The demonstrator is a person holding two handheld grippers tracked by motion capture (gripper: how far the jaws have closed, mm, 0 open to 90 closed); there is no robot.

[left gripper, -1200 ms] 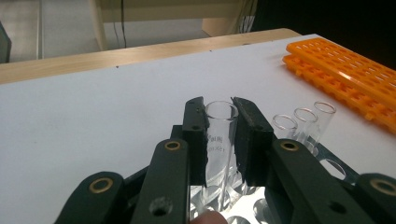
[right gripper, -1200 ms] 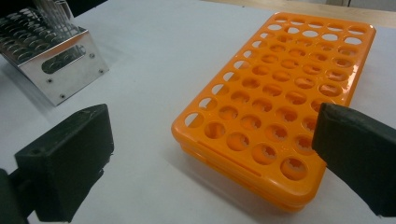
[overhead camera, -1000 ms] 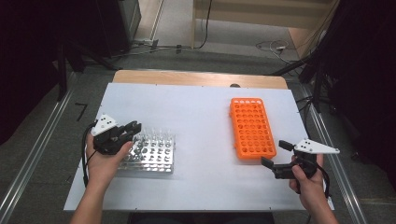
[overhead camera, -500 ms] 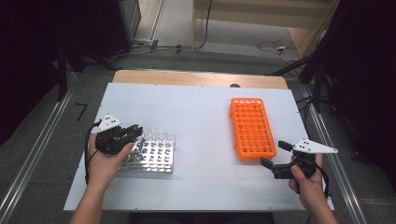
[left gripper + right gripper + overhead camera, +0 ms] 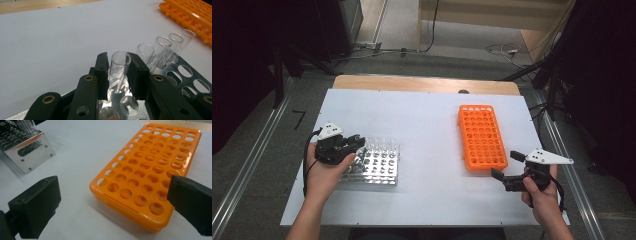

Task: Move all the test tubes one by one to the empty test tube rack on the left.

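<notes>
A clear glass tube (image 5: 119,68) is clamped between the left gripper (image 5: 119,62) fingers, which have just been easing open slightly; it stands in the metal rack (image 5: 377,167) at the surface's left. The right gripper (image 5: 503,166) is held wide open, empty, just beside the orange rack (image 5: 482,136).

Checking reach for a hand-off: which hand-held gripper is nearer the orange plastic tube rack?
Right. The right hand-held gripper sits just off the orange plastic tube rack; the left hand-held gripper is far across the table.
</notes>
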